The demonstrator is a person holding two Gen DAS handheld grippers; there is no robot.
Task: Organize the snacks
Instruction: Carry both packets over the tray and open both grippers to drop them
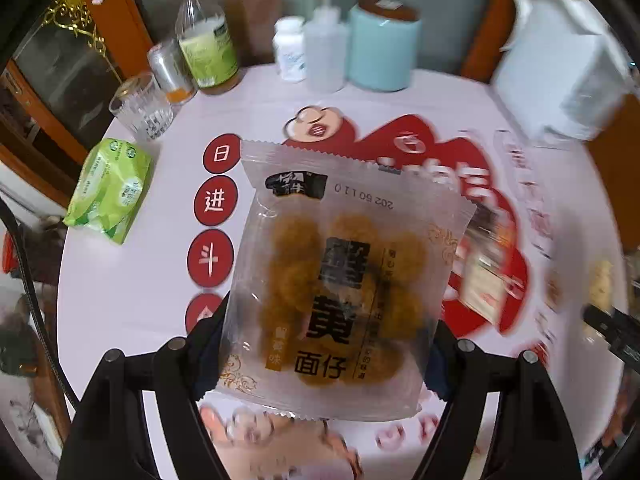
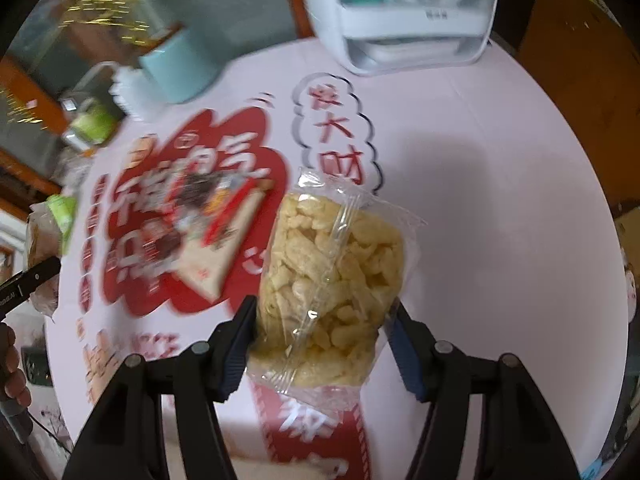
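From where I stand, both pairs of tongs are loaded and lifted clear of the round counter (image 1: 132, 280) with its red printed cover. I take the white bin (image 2: 400, 28) at the far rim as my mark.

The left tongs (image 1: 324, 356) are clamped on the lower part of a frosted packet of brown round crackers (image 1: 344, 272). Its long axis runs straight out from the jaws, tipped a little to the right. From this packet the bin lies ahead and to the right.

The right tongs (image 2: 320, 340) are clamped on a clear bag of pale puffed sticks (image 2: 332, 280), also lengthwise away from the jaws. The bin lies nearly dead ahead of it, so I judge the right hand the nearer, should the bin be where the snacks go.

Counting: one held packet per hand, two in all. One more snack packet (image 2: 208, 236) lies flat on the counter, this side of the bin and left of the puffed bag. Far left of the bin sits one green tissue pack (image 1: 110, 190).
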